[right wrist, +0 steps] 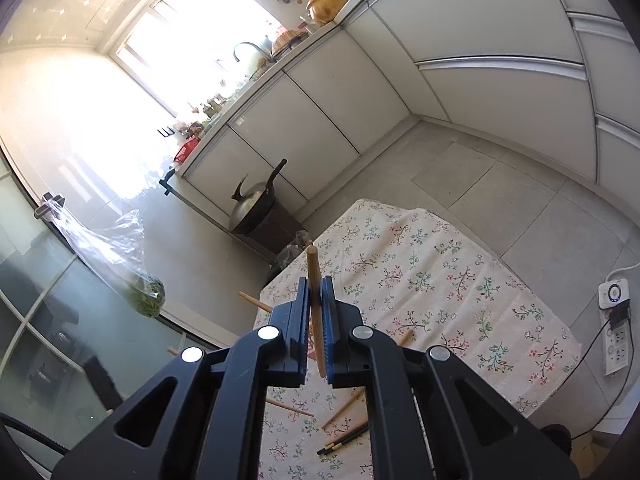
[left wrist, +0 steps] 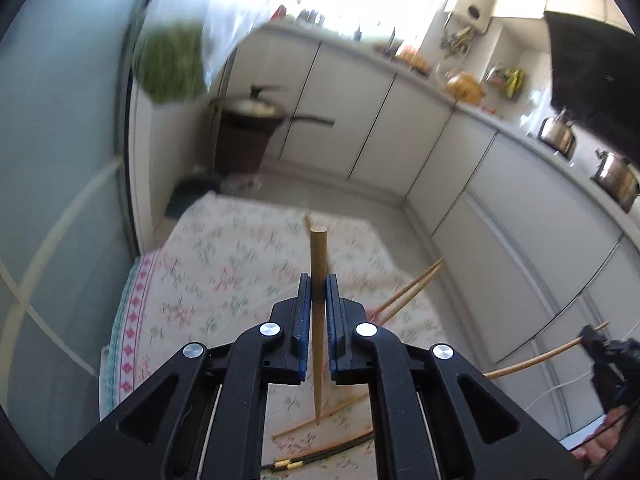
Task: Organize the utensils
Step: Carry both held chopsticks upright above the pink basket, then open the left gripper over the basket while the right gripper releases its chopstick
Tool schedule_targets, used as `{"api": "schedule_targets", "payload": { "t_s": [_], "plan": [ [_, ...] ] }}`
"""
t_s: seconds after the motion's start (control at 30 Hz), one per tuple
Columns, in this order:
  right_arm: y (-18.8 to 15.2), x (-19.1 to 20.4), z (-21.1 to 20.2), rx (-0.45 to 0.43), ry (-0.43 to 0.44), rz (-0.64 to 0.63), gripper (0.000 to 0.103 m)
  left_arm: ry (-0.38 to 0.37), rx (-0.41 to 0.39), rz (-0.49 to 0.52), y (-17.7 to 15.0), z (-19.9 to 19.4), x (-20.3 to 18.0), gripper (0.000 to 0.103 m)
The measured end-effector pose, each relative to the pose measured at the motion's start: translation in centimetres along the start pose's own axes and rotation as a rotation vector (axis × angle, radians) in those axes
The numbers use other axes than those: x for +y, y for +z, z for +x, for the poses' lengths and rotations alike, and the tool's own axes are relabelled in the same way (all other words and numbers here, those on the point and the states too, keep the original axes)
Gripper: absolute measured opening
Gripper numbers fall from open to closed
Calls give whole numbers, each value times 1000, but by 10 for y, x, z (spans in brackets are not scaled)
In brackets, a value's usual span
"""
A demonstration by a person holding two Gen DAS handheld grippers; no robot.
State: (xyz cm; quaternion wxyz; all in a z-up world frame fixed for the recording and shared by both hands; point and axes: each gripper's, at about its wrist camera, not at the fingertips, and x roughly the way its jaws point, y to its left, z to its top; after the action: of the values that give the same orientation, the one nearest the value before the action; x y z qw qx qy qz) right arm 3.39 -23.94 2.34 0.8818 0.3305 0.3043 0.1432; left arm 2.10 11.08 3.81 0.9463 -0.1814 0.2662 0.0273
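Left jaws (left wrist: 319, 292) clamping wooden chopstick (left wrist: 319, 264), right jaws (right wrist: 317, 294) clamping another chopstick (right wrist: 314, 276)

Two tongs (left wrist: 319, 292), two held chopsticks (left wrist: 319, 264).

- The left hand-held gripper (left wrist: 319, 284) is matte black plastic, two angular arms with triangular cut-outs.
- Four round silver screw heads sit across its linkage.
- Its finger pads (left wrist: 305, 320) are blue and ribbed.
- The right hand-held gripper (right wrist: 319, 286) has the same black build, silver screws, and blue pads (right wrist: 329, 324).
- A thin pale cable runs beneath each frame, toward 6 o'clock.
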Motion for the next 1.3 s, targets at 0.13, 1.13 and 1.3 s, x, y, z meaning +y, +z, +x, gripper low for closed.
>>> {"api": "schedule_targets", "payload": {
  "t_s": [0.13, 1.13, 1.3],
  "plan": [
    [15, 7, -2, -32, 0, 1, 6, -56, -111, 26, 31, -28, -20, 6],
    [40, 38, 88, 42, -66, -72, 6, -16, -213, -43, 42, 30, -16, 50],
    [32, 45, 115, 94, -97, -88, 6, -12, -192, -52, 45, 32, -10, 52]
  ]
}}
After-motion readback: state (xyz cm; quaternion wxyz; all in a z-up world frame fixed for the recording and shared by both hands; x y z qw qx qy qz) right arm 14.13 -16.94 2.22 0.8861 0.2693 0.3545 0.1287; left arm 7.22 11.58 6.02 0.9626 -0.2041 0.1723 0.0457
